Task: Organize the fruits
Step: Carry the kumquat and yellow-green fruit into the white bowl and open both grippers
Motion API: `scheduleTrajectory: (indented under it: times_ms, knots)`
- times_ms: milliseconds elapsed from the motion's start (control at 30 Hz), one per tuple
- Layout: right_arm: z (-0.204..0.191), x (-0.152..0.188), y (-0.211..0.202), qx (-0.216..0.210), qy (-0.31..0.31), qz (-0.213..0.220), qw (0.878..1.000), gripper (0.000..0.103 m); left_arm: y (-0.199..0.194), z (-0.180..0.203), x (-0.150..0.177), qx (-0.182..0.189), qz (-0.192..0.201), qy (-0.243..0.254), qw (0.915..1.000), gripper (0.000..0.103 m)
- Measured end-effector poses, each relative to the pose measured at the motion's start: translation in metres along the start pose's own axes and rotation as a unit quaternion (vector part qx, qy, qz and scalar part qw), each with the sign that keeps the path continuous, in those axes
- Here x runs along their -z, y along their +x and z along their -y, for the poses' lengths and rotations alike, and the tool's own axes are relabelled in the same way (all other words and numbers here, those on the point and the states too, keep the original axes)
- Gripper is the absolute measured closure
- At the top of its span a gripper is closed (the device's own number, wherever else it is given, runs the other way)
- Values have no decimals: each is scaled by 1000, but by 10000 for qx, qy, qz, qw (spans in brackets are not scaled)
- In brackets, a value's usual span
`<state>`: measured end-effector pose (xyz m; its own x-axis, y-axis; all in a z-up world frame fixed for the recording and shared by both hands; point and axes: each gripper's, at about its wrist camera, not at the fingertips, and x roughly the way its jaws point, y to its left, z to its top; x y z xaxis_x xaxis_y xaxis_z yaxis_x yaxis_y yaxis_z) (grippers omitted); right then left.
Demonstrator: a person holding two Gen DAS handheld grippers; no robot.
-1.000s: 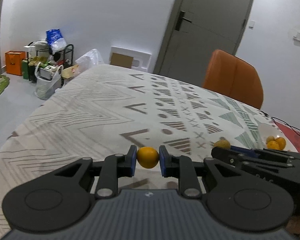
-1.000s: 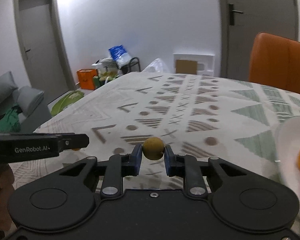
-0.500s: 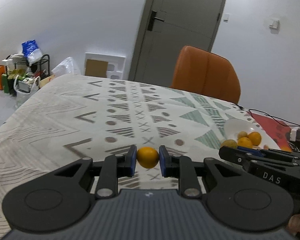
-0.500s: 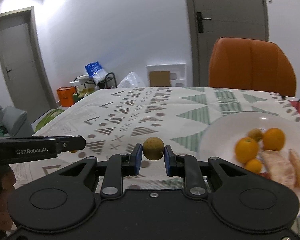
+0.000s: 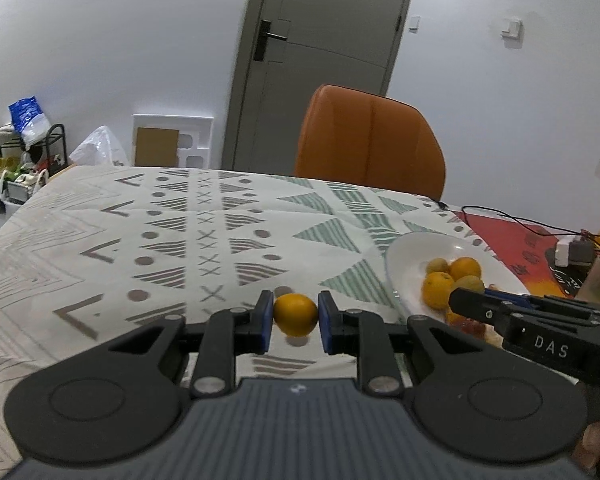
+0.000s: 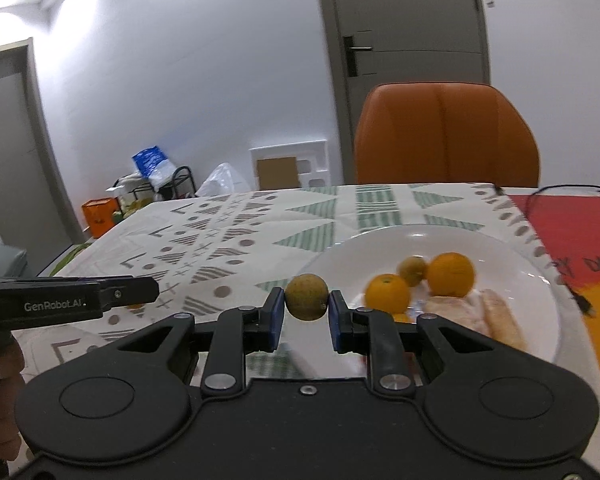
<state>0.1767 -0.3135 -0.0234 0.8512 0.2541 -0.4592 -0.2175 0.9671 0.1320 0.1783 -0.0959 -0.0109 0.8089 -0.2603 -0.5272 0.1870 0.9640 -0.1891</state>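
Observation:
My left gripper (image 5: 295, 316) is shut on a small orange fruit (image 5: 295, 314) and holds it above the patterned tablecloth, left of the white plate (image 5: 404, 252). My right gripper (image 6: 306, 307) is shut on a brownish-green round fruit (image 6: 306, 297) at the plate's (image 6: 512, 264) left rim. The plate holds several oranges (image 6: 450, 273), a small brownish fruit (image 6: 412, 271) and peeled citrus pieces (image 6: 456, 312). The right gripper shows in the left wrist view (image 5: 466, 300) over the plate. The left gripper shows in the right wrist view (image 6: 140, 292) at the left.
An orange chair (image 5: 370, 144) stands behind the table's far edge. A red mat (image 6: 572, 232) with black cables (image 5: 512, 216) lies right of the plate. A cup (image 5: 598, 280) and a small adapter (image 5: 572, 250) sit at the far right. Bags and a rack (image 5: 24, 148) stand on the floor at left.
Both grippers have swung to the right with their fruits held. The plate has come into fuller view, and the right gripper now sits at its left rim.

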Motion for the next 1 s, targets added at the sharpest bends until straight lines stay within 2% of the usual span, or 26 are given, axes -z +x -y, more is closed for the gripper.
scheduleTrajectory:
  times_ms: [500,567,1000]
  knots:
    - [46,2,-10,390,344,94,9986,81,19,42,-7,235,-51,326,9992,81]
    - [50,2,-9,418,384,128,9983,74,22,46,-8,256,-62,356,9990,81]
    - [61,11,-22,423,431,54,9982,70,36,69,-13,420,-95,547,9976,81]
